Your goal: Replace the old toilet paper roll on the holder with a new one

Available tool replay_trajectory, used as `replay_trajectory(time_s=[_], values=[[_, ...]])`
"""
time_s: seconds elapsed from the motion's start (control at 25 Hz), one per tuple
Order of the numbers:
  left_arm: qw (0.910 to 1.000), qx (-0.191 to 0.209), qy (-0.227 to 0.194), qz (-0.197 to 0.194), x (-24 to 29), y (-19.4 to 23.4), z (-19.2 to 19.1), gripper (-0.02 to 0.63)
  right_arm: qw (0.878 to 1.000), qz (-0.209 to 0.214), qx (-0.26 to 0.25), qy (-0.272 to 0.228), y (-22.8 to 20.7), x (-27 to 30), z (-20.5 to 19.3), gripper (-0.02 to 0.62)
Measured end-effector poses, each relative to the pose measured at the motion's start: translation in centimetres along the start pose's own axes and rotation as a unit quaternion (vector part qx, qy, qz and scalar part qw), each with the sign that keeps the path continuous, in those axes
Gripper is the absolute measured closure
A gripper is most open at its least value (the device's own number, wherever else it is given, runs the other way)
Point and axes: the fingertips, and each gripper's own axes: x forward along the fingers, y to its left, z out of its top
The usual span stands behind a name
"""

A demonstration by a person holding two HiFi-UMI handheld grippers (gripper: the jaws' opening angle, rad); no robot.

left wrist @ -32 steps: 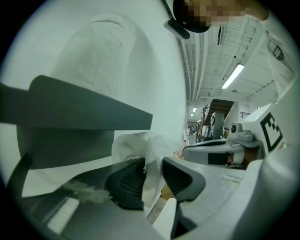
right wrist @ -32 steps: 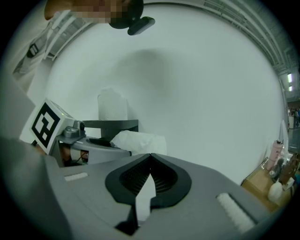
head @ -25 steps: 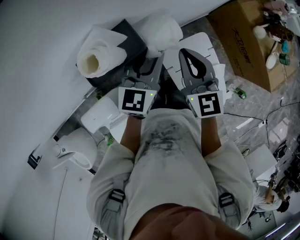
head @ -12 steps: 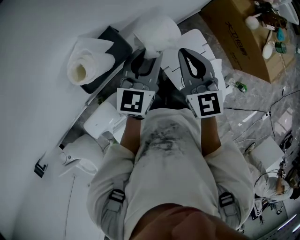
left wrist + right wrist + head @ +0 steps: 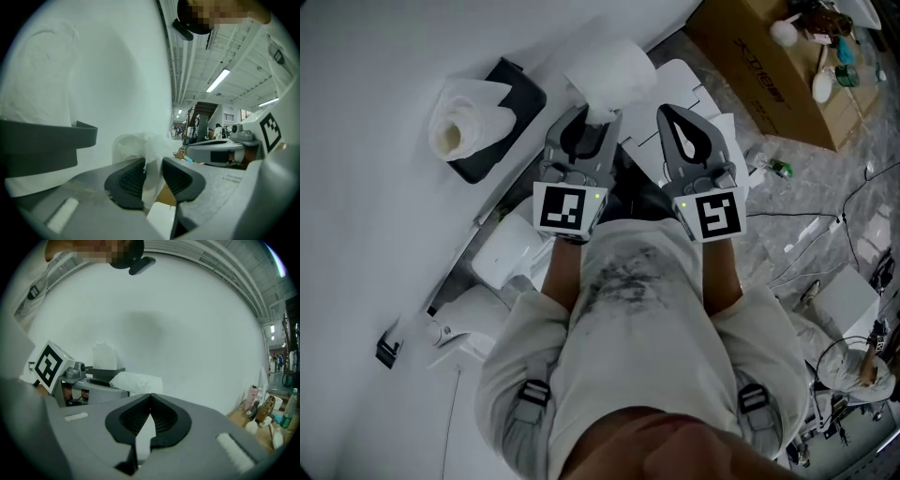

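A white toilet paper roll [image 5: 455, 131] sits on a black wall holder [image 5: 508, 94] at the upper left of the head view. My left gripper [image 5: 589, 114] is shut on a crumpled white paper bundle [image 5: 614, 67], to the right of the holder. In the left gripper view the thin white bundle [image 5: 146, 154] is pinched between the pads of that gripper [image 5: 152, 176], with the holder [image 5: 44, 145] and roll [image 5: 37, 89] close at the left. My right gripper [image 5: 680, 111] is beside the left one, shut and empty. Its tips [image 5: 150, 399] meet with nothing between them.
A white wall [image 5: 384, 47] fills the left. A white toilet unit [image 5: 502, 248] stands below the holder. White flat panels [image 5: 698, 84] lie under the grippers. A cardboard box [image 5: 769, 56] with bottles is at the upper right. Cables [image 5: 825, 220] run over the floor.
Both grippers have drawn a little away from the holder and up, the left one carrying the white bundle. The jaws have stayed as they were.
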Motion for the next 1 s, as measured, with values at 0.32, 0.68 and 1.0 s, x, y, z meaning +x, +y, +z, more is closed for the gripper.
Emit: replay_trajectory(time_s=[0.32,0.68,1.0], values=[[0.9999,0.007,-0.011,-0.006,-2.0,-1.6,1.3,0.479,1.000,0.006,-0.009,-0.006,1.5,-2.1,1.6,0.594],[0.9996,0.011,-0.023,0.012,-5.7,-1.6,2.2,0.479,0.999,0.037,-0.030,-0.023,4.4,-2.8,3.6,0.592],[0.9987,0.003,-0.033,0.038,-9.2,-0.4,2.5,0.479,0.995,0.077,-0.048,-0.031,7.7,-2.1,4.7,0.593]])
